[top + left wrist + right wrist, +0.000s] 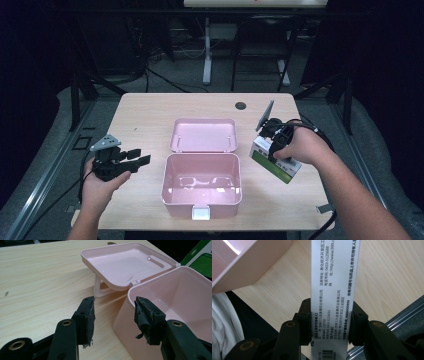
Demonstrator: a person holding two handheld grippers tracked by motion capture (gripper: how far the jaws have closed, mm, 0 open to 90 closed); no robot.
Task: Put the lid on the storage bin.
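A pink plastic box (201, 186) stands in the middle of the table with its lid (203, 135) folded back flat behind it. The box (175, 302) looks empty inside. My right gripper (274, 141) is to the right of it, shut on a white and green medicine carton (275, 160) held above the table. In the right gripper view the carton's white printed side (332, 297) runs up between the jaws of my right gripper (330, 323). My left gripper (136, 157) is open at the box's left, and its left gripper view shows the left gripper (115, 315) empty beside the box wall.
The table (145, 115) is light wood with a round cable hole (240, 105) at the back. A white latch (201, 213) sits on the box front. Dark floor, table legs and cables lie beyond the far edge.
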